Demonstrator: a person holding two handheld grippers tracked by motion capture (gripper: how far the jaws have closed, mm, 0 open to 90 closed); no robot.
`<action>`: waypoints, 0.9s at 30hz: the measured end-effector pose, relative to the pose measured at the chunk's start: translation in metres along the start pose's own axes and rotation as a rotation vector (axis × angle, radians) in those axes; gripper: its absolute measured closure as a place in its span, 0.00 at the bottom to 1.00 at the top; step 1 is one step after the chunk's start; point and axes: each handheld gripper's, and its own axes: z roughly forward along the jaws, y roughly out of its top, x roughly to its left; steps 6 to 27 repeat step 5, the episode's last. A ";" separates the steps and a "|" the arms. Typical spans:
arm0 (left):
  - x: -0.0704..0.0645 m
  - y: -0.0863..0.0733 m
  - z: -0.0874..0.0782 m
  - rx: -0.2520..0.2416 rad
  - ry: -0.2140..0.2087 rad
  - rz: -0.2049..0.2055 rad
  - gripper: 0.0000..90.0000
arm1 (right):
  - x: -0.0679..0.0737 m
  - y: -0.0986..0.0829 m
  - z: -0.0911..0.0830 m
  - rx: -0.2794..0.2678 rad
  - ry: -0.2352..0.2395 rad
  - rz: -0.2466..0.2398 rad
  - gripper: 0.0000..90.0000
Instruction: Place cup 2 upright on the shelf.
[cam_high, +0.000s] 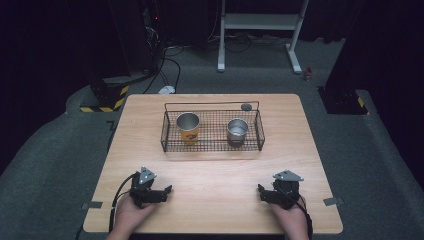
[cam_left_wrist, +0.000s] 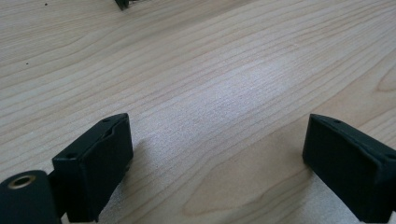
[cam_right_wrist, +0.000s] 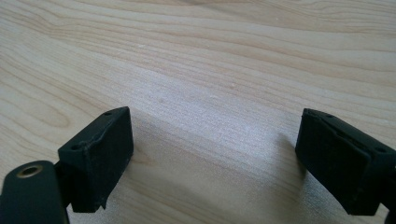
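Two black hand-held grippers rested low on the near part of a pale wood-grain table (cam_high: 215, 200), each held by a hand entering from the bottom of the high view — the left gripper (cam_high: 167, 190) pointing inward toward the table's middle, the right gripper (cam_high: 259, 190) facing it from the other side. Both had their jaws spread wide apart with nothing between them; in the left gripper view (cam_left_wrist: 217, 158) and the right gripper view (cam_right_wrist: 215, 154) only bare wood lay between the black pads. Well beyond them, toward the far edge, sat a black wire-mesh basket (cam_high: 212, 146) holding two upright cups: a steel-rimmed yellow cup (cam_high: 188, 128) at its left end and a plain silver metal cup (cam_high: 237, 132) toward its right, the two well apart. A small dark round object (cam_high: 246, 106) lay on the table just behind the basket's far rim. Neither gripper was near the cups. The likeliest trouble ahead, by the look of it, lay in the reach — a jaw catching the basket's raised wire rim could drag the basket, and a grip on a smooth metal wall could slip or tip a cup.
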 end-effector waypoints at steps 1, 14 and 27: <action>0.000 0.000 0.000 -0.001 0.000 0.000 0.10 | 0.000 0.000 0.000 0.000 0.003 -0.003 0.12; 0.000 0.000 0.000 -0.001 0.002 -0.004 0.10 | 0.003 0.000 0.000 -0.003 -0.013 0.016 0.13; 0.000 0.000 0.000 -0.001 0.002 -0.004 0.10 | 0.003 0.000 0.000 -0.003 -0.013 0.016 0.13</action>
